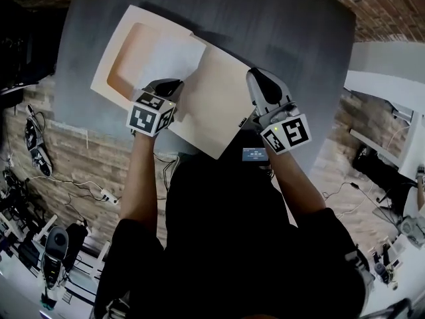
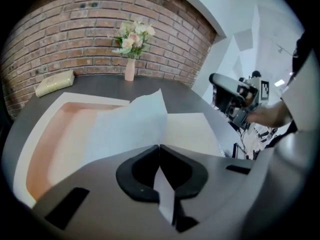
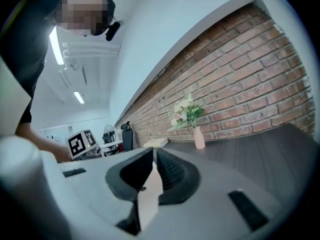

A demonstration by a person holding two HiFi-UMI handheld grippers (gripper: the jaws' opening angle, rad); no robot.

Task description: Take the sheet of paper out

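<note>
A cream folder (image 1: 116, 42) lies open on the dark table (image 1: 292, 25), its flap (image 1: 212, 115) spread toward me. A white sheet of paper (image 1: 169, 55) rests partly in the folder's pocket (image 2: 52, 134), with its near edge lifted. My left gripper (image 1: 167, 85) is shut on that near edge; in the left gripper view the sheet (image 2: 132, 126) rises from the closed jaws of the gripper (image 2: 159, 150). My right gripper (image 1: 257, 78) is shut on the flap's right edge, and a cream strip runs between its jaws (image 3: 154, 154).
A pink vase of flowers (image 2: 130, 66) and a yellowish pad (image 2: 55, 82) stand at the table's far side by the brick wall. A small device with a screen (image 1: 254, 153) sits at the near edge. Cables and equipment lie on the floor to the left.
</note>
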